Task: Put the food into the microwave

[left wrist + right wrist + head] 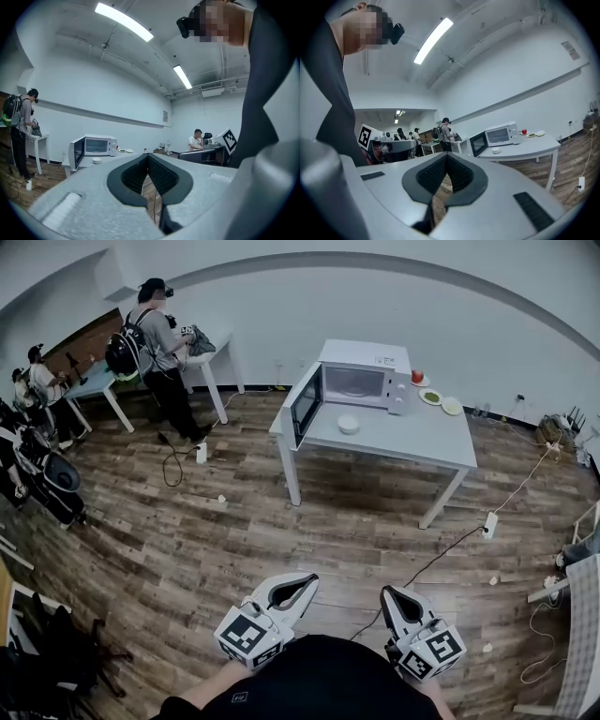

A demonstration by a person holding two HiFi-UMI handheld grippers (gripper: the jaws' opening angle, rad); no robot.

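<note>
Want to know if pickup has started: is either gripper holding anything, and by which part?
Nothing is held. The left gripper and right gripper are both shut and empty, well short of the microwave.

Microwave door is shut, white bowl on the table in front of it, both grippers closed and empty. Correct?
No: the door of the microwave stands open, as the head view shows. The rest holds: white bowl on the table in front of it, left gripper and right gripper closed and empty.
</note>
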